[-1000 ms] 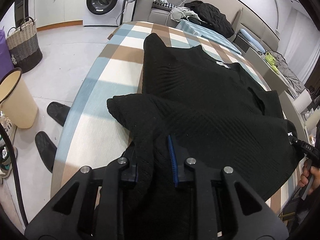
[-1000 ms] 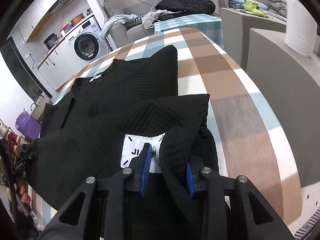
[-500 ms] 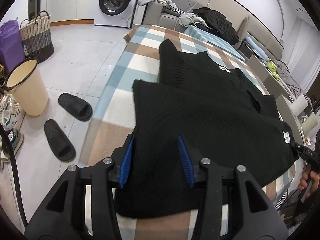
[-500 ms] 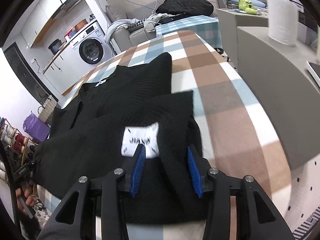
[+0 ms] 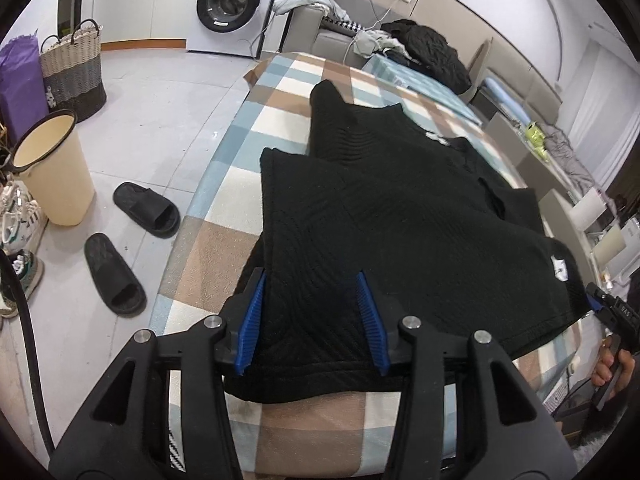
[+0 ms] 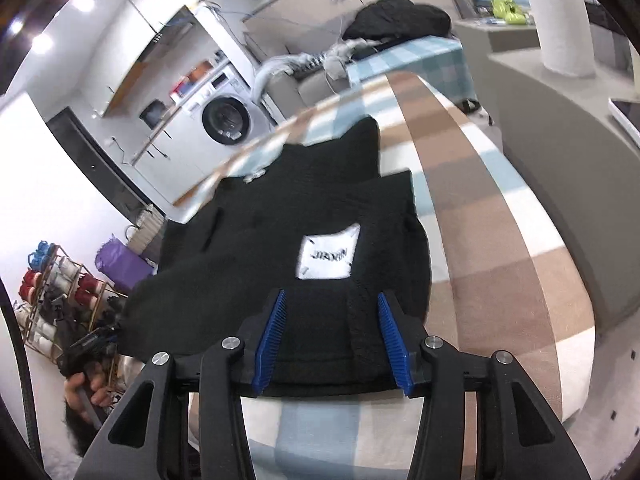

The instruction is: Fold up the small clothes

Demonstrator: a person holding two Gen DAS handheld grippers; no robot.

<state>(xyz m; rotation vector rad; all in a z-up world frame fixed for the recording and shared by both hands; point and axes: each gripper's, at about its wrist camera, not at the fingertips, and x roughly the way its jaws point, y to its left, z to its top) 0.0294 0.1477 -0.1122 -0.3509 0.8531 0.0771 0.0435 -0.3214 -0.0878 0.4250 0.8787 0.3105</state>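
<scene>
A black knit sweater (image 5: 392,216) lies on the checked table (image 5: 224,240), its lower half folded up over the body. It also shows in the right wrist view (image 6: 248,240), with a white label (image 6: 328,254) on top. My left gripper (image 5: 312,316) is open and empty over the near left edge of the fold. My right gripper (image 6: 330,336) is open and empty over the near right edge, just short of the label. The right gripper also shows at the far right of the left wrist view (image 5: 608,312).
On the floor at the left are two black slippers (image 5: 146,210), a cream bin (image 5: 54,174), a wicker basket (image 5: 72,68) and shoes. A washing machine (image 5: 232,4) and a sofa with clothes stand behind. A grey counter (image 6: 568,128) with a paper roll (image 6: 564,28) flanks the table's right.
Both grippers have let go of the sweater and opened, then drawn back toward the near edge. The fold now lies flat on the table.
</scene>
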